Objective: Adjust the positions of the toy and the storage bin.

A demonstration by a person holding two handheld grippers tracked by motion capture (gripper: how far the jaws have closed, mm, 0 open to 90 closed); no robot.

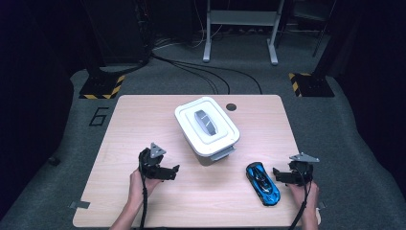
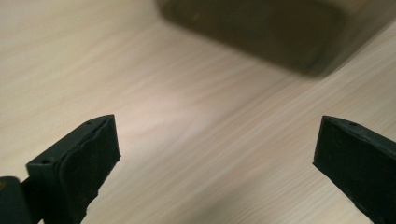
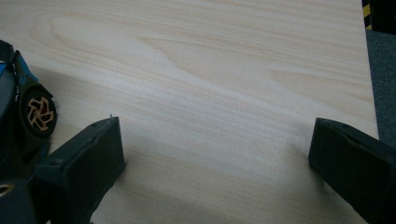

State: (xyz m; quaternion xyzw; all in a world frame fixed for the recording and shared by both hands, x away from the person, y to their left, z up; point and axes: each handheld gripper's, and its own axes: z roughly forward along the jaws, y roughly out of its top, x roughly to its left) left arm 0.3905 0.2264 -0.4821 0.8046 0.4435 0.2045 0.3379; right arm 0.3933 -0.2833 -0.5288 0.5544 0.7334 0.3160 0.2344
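Two claws released, left claw (image 1: 173,172) near white box (image 1: 207,125), right claw (image 1: 277,175) beside blue car (image 1: 263,183).

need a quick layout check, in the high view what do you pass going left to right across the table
left gripper with jaws open → white lidded box → blue toy car → right gripper with jaws open, all on the wooden table

Probably a lab: floor cables (image 1: 201,67), hazard-taped stands (image 1: 101,87).

Bright table, dark surroundings, blurred close-ups.
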